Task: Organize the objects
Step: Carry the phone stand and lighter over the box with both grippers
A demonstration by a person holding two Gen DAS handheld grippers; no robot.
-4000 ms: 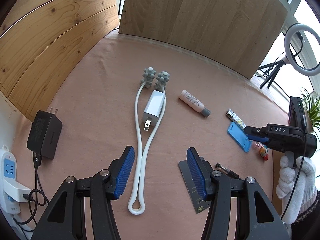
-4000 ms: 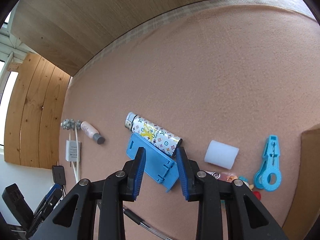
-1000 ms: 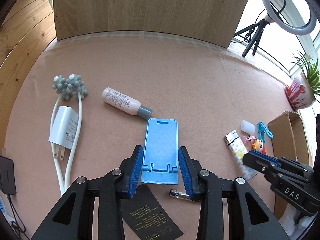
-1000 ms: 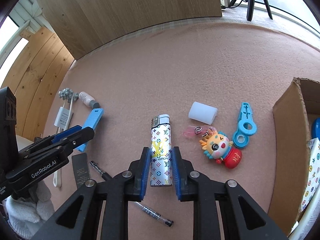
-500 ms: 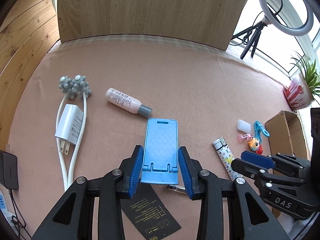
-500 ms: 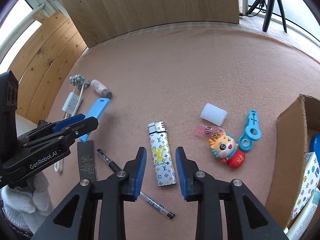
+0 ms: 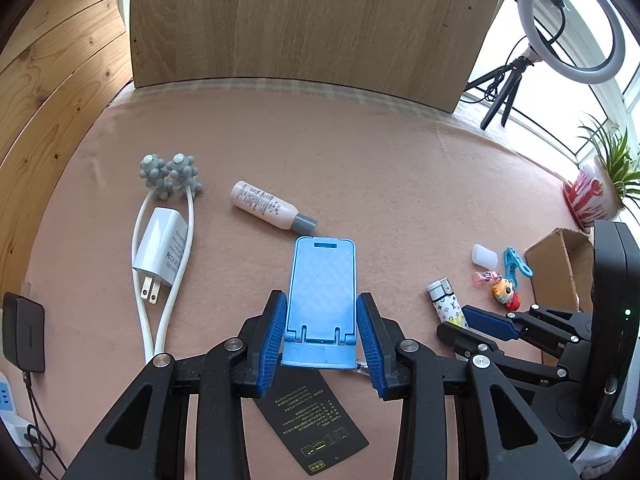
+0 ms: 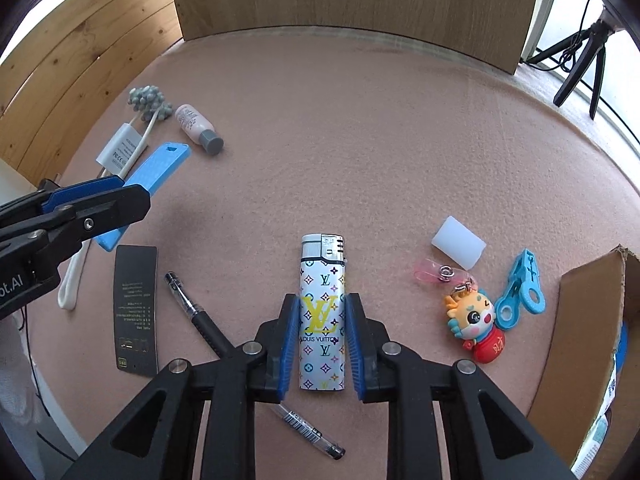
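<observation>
Left wrist view shows the left gripper (image 7: pixel 322 344) clamped on one blue phone stand (image 7: pixel 321 296), held above the pink table mat (image 7: pixel 360 168). Right wrist view shows the right gripper (image 8: pixel 322 344) closing its jaws around one patterned lighter (image 8: pixel 323 312), which lies on the mat between the pads. Left of the lighter lie one pen (image 8: pixel 200 316) and one black card (image 8: pixel 135 304). Right of it are one white cap (image 8: pixel 458 242), one cartoon keychain (image 8: pixel 474 322), one blue clip (image 8: pixel 520 294) and one cardboard box (image 8: pixel 588 320).
</observation>
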